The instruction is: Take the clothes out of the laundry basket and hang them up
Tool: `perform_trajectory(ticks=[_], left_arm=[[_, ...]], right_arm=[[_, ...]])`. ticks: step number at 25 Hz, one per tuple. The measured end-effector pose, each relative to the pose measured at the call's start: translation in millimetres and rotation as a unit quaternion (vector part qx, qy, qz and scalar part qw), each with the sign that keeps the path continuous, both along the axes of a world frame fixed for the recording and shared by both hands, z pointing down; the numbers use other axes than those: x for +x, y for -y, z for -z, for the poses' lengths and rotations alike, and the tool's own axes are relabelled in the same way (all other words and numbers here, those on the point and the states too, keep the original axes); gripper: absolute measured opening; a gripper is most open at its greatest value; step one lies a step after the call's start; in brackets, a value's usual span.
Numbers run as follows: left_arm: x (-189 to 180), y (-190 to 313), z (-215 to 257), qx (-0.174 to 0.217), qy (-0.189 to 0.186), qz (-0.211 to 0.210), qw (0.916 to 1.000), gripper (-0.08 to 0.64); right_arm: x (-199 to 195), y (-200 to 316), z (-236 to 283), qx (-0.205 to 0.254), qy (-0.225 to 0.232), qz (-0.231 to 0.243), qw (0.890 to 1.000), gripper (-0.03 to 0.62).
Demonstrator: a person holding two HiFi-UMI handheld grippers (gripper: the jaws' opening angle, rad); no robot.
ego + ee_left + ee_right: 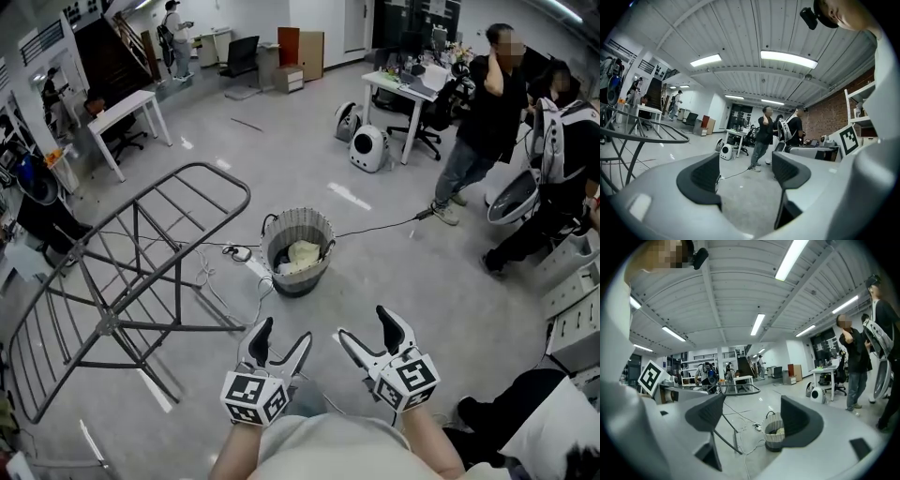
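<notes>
Head view: laundry basket (298, 282) on floor, holding pale clothes (302, 253), lower layers hidden by its wall; left gripper (283, 333) and right gripper (364, 324) both agape, empty.

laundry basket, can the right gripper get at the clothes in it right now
Probably not yet: the right gripper, jaws open and empty, is well short of the laundry basket. Only bare floor lies between, so stepping closer should let it reach the clothes.
</notes>
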State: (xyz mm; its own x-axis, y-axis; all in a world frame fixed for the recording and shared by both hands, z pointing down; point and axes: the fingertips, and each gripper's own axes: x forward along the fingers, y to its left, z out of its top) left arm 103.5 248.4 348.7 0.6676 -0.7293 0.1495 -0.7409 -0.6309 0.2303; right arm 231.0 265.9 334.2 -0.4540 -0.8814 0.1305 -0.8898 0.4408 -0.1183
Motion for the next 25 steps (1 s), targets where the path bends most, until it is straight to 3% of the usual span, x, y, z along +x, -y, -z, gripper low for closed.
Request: perform_trajectory(ticks=[9, 25], left_arm=[[28, 72, -24, -0.01, 0.007, -0.024, 0.9996, 0.337], [99, 300, -28, -0.016, 0.009, -0.059, 0.9981, 0.337]], right_arm=[[32, 59, -24, -0.013, 0.0, -0.037, 0.999, 0.365], [86, 292, -7, 0.0, -0.01, -0.043, 0.999, 0.365]])
